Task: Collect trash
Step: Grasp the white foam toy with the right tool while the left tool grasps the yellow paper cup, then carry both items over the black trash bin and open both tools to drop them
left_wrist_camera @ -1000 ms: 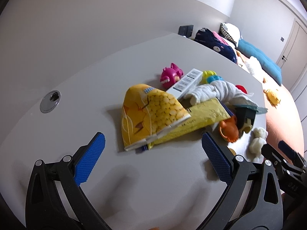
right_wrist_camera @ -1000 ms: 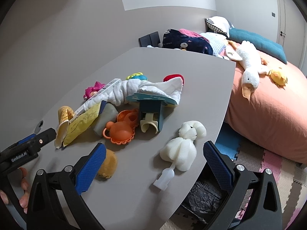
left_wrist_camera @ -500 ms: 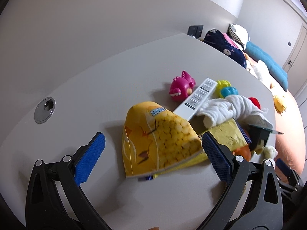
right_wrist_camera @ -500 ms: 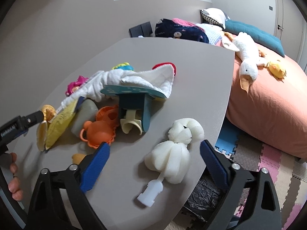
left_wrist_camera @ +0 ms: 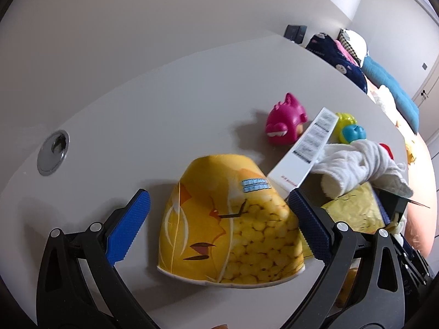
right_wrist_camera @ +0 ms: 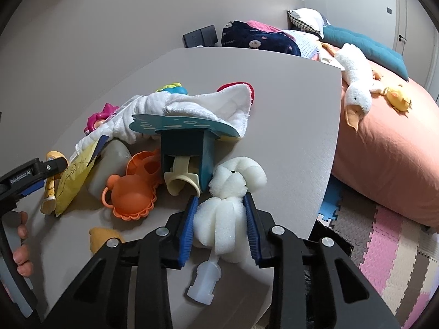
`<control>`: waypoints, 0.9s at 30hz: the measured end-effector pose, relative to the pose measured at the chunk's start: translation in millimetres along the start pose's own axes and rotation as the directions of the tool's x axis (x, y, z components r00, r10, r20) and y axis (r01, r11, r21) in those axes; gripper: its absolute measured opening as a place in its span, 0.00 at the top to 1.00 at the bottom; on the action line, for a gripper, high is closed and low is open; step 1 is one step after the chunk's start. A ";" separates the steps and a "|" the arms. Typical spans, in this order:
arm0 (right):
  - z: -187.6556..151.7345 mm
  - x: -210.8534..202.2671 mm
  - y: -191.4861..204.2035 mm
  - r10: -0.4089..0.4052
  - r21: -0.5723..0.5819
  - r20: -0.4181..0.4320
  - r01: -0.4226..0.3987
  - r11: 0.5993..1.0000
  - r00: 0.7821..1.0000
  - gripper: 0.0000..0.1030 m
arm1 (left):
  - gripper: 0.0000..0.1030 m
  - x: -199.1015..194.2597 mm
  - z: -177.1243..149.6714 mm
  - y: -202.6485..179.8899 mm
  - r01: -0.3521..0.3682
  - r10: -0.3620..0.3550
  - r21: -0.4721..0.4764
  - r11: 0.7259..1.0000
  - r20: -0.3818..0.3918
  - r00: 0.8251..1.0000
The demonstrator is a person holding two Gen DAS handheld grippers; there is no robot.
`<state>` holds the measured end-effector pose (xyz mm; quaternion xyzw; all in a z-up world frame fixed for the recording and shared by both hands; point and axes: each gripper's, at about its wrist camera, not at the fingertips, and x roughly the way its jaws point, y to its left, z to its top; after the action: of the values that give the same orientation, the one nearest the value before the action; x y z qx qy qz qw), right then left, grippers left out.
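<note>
Trash still lying on table [left_wrist_camera: 164,104]: right gripper [right_wrist_camera: 219,227] squeezing sponge [right_wrist_camera: 227,219] at 6 o'clock, left gripper [left_wrist_camera: 219,219] gaping around cup [left_wrist_camera: 230,227]; nothing binned yet.

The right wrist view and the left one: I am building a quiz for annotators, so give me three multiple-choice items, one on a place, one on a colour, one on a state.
1. Where does the yellow corn-print snack bag lie?
A. Between the open left tongs
B. On the bed
C. Under the white towel

2. What colour is the monster-head toy beside the white barcode box?
A. Green
B. Magenta
C. Black

3. How do the right tongs stand?
A. Wide open over bare table
B. Closed on the white sponge bottle brush
C. Holding the orange bear-shaped mould

Key: A, the blue pads flank the bag; B, its body is magenta; B, both pads press the foam.
</note>
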<state>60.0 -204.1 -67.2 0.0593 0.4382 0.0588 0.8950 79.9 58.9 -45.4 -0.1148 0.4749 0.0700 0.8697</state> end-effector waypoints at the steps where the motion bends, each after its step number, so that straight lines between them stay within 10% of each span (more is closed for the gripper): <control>1: 0.2 0.1 0.1 0.002 0.000 0.001 -0.002 1.000 1.000 0.68 | 0.06 1.2 -0.9 2.0 0.004 -0.004 -0.008 1.000 -0.008 1.000; 27: -3.4 -42.8 -12.9 0.051 0.035 0.066 -0.053 0.998 0.997 0.73 | 0.09 -57.9 -21.2 -2.0 0.052 -0.055 0.039 0.998 0.105 0.993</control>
<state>31.9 -223.3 -37.9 0.0889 0.4082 0.0723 0.9057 32.0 50.5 -7.5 -0.1077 0.4259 0.0440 0.8973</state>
